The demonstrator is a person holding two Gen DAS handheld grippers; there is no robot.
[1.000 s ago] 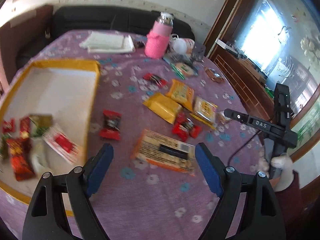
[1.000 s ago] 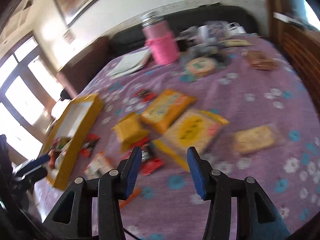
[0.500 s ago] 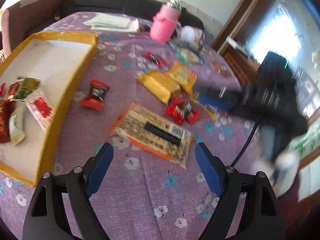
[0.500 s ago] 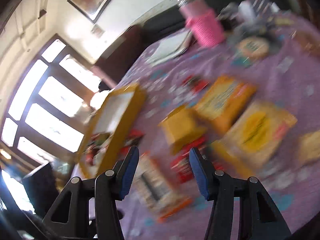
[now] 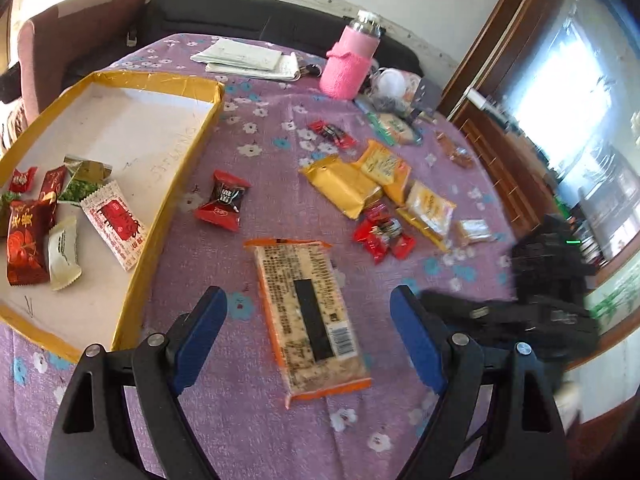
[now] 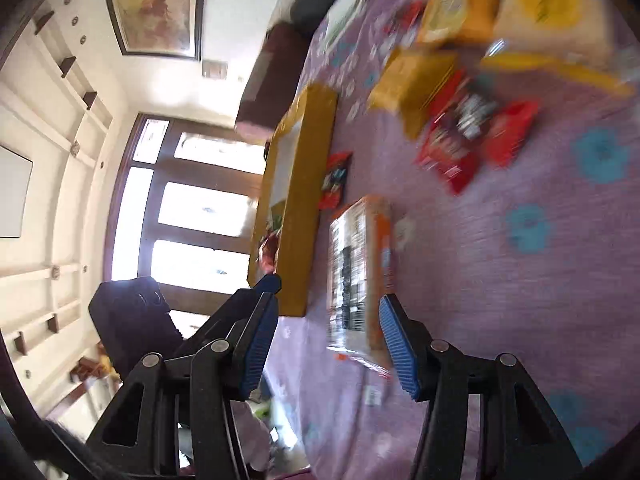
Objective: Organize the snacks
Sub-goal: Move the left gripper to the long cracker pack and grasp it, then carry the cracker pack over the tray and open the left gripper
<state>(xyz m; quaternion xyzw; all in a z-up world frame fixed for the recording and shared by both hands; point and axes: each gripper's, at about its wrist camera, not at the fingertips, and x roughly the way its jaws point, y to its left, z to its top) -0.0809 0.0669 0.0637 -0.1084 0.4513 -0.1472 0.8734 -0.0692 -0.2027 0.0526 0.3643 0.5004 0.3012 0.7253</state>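
My left tongs (image 5: pixel 308 336) stand wide apart with nothing clamped, hovering over the purple flowered tablecloth (image 5: pixel 248 420); directly between and just ahead of their blue pads lies the long orange-edged cracker packet (image 5: pixel 308 312), flat and untouched; my right tongs (image 6: pixel 326 344) are rolled hard to one side, jaws apart and empty, and I see that same packet just ahead of their tips, though that view is smeared; in the left view the right tongs show as a dark blur just right of my own right finger; ahead and left of the left tongs sits the yellow-rimmed tray (image 5: pixel 172 200) holding several wrapped sweets; between tray and packet lies a red-and-black candy (image 5: pixel 222 207); further ahead and right are yellow snack packs (image 5: pixel 340 184) and small red candies (image 5: pixel 380 232); well beyond stands a pink-sleeved bottle (image 5: pixel 352 60).
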